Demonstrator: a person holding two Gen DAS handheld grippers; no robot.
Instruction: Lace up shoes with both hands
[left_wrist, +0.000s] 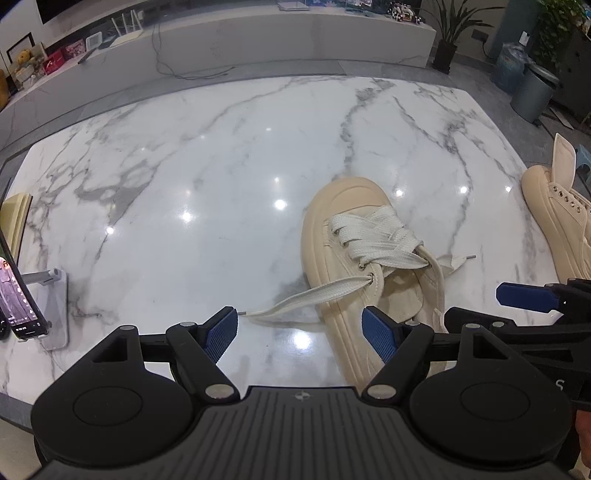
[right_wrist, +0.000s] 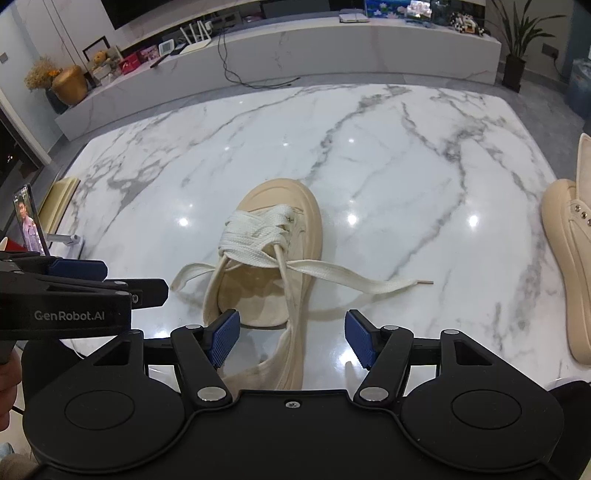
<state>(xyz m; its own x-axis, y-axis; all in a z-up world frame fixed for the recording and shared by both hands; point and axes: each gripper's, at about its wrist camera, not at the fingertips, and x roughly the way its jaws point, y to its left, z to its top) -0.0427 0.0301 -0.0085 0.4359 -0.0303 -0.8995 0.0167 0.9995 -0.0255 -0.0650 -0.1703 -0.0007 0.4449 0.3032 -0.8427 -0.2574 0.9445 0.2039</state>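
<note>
A cream sneaker (right_wrist: 273, 258) lies mid-table, its white lace (right_wrist: 258, 236) threaded through most eyelets, both ends trailing loose beside it. The left gripper (left_wrist: 304, 334) and right gripper (right_wrist: 291, 339) hover near its heel, fingers apart, empty. Next, probably, each pinches a lace end.

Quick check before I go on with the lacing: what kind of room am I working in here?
Most likely a home living room. The shoe sits on a marble-topped table, beyond it runs a long low white media bench with a router and framed photos, and a potted plant stands at its end.
</note>
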